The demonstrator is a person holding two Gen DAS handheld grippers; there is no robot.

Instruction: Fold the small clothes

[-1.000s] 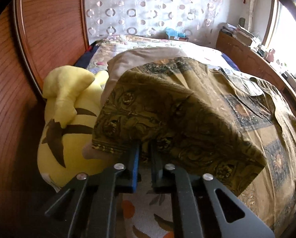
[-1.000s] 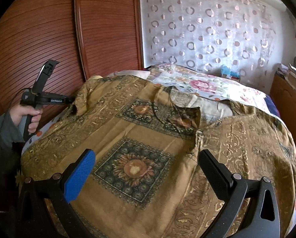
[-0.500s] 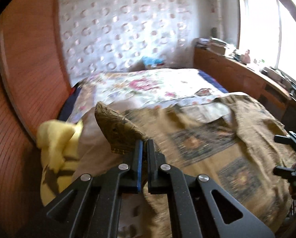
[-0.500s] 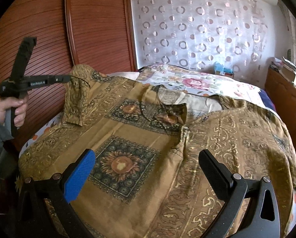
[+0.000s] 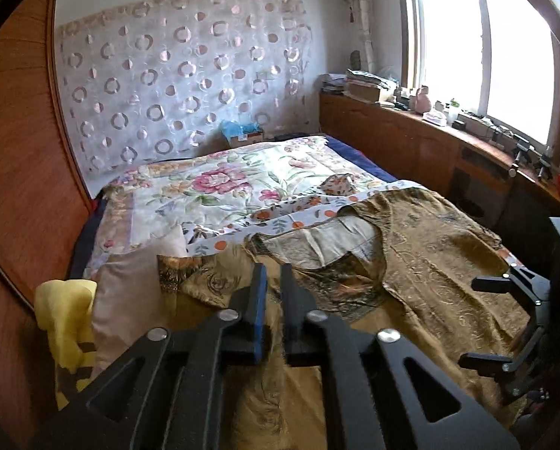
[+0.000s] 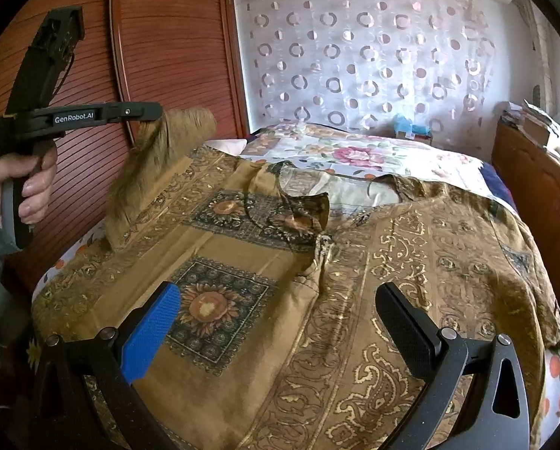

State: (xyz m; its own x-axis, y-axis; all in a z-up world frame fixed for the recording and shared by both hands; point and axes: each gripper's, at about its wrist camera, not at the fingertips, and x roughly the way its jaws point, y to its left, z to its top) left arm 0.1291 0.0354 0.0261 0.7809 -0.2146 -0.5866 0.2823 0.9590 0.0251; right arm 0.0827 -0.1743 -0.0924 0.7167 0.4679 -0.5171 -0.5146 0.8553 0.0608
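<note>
A brown-gold patterned shirt [image 6: 355, 262] lies spread face up on the bed, collar toward the headboard. My left gripper [image 5: 272, 281] is shut on the shirt's left sleeve [image 6: 159, 165] and holds it lifted above the bed; in the right wrist view this gripper [image 6: 156, 112] is at the upper left with the sleeve hanging from it. The shirt also shows in the left wrist view [image 5: 430, 262]. My right gripper [image 6: 280, 322] is open and empty, hovering over the shirt's lower front; it shows at the right edge of the left wrist view [image 5: 482, 322].
A floral bedspread [image 5: 223, 187] covers the bed beyond the collar. A yellow plush toy [image 5: 66, 322] and a beige pillow [image 5: 129, 307] lie at the bed's left edge by the wooden panel wall [image 6: 159, 56]. A wooden sideboard [image 5: 411, 142] runs along the right.
My left gripper has raised the sleeve higher and swung it in over the shirt's left side. My right gripper has stayed open above the lower front.
</note>
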